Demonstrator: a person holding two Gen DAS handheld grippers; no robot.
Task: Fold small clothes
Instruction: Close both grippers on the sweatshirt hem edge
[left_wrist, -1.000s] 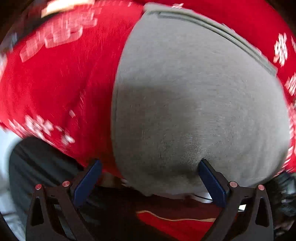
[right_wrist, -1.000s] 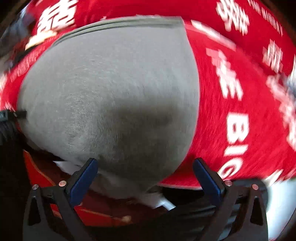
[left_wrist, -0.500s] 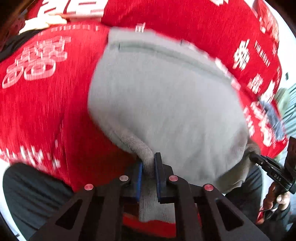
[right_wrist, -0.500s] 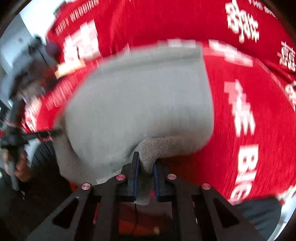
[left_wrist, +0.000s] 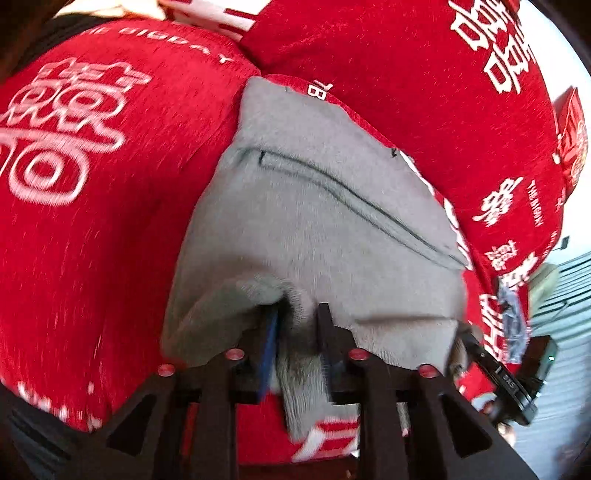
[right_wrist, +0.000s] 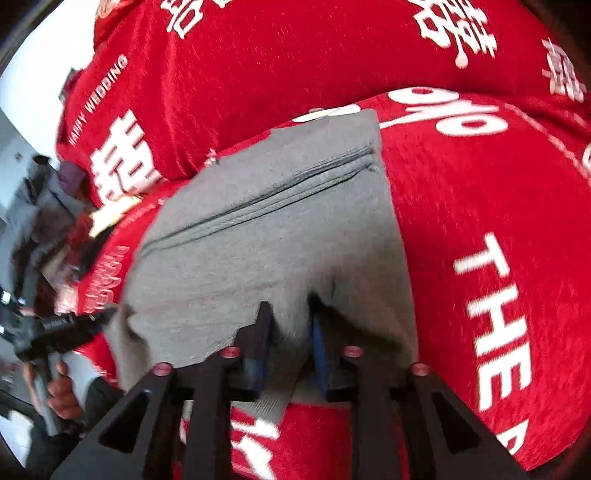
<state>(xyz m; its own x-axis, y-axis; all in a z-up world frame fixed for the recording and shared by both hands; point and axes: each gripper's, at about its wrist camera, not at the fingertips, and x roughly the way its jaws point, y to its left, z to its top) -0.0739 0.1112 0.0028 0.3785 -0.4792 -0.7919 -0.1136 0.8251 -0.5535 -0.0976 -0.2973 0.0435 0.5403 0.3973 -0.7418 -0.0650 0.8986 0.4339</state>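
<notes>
Garment: small grey fleece piece (left_wrist: 317, 229) with a stitched seam, lying on a red plush cover printed with white characters (left_wrist: 92, 221); near edge being lifted off it.
Left gripper (left_wrist: 295, 332): black, blue-padded; pinching the garment's near edge, jaws nearly closed on a bunched fold.
Right gripper (right_wrist: 290, 328): clamping the same near edge at the other corner, narrow gap filled with cloth.
Garment, right view (right_wrist: 280, 236): far hem resting flat on the cover (right_wrist: 480, 221).
Surroundings: red cushion (left_wrist: 424, 74) sitting behind the garment.
</notes>
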